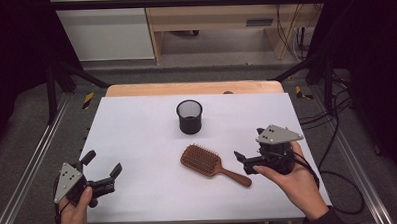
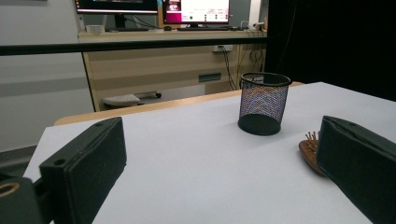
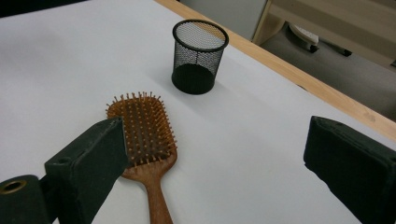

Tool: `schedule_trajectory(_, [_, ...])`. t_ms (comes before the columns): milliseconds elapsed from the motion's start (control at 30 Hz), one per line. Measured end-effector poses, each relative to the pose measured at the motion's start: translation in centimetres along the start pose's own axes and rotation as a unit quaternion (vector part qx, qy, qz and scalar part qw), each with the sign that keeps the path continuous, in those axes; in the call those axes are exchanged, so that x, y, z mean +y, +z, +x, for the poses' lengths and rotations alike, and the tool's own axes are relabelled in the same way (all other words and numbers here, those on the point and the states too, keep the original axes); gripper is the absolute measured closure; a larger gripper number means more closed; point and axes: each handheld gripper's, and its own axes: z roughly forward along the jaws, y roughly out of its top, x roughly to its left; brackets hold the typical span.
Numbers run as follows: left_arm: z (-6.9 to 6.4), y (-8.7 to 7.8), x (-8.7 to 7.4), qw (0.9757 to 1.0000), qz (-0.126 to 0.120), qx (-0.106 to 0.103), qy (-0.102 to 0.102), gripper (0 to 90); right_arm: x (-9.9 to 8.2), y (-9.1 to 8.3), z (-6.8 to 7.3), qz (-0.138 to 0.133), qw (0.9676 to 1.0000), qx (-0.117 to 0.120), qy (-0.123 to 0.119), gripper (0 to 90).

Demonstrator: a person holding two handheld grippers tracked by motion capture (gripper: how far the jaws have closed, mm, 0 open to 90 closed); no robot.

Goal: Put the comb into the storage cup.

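Presently on the table: one brown wooden paddle hairbrush, oval-cornered head studded with rows of short wooden pins, bristles up, its slim rounded handle running toward the lower right of the high view. It lies flat at the lower centre of that frame, just beside the right gripper.

One black wire-mesh cylindrical cup, upright, solid dark base, open round rim, fine woven mesh wall. It stands at the centre of the high view, above the hairbrush and apart from it.

One white matte sheet-covered table, smooth and flat, with a pale wooden edge strip along its far side.

Two hand-held grippers. Left gripper: black body, blocky flat-faced jaws, grey three-cornered plate on top, held at the lower left of the high view, jaws spread wide with nothing between them. Right gripper: same build, held at the lower right of the high view; jaws stand wide apart, holding nothing, the left jaw hanging over the brush head's edge in the right gripper view.

Room: grey carpeted floor, light wooden desk, two lit monitors, black metal frame rails.
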Motion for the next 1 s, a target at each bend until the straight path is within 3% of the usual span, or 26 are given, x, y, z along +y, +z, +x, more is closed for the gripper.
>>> schedule_trajectory(533, [0.1,0.0,-0.1,1.0000,0.004,-0.001,-0.001,2.2,-0.5,2.2,0.1,0.054,0.9983,0.020,0.002,7.0])
schedule_trajectory(1000, [-0.1,0.3,-0.3,0.9999,0.008,-0.007,-0.005,2.2,-1.8,4.3,0.6,0.105,0.9924,0.063,-0.012,9.1])
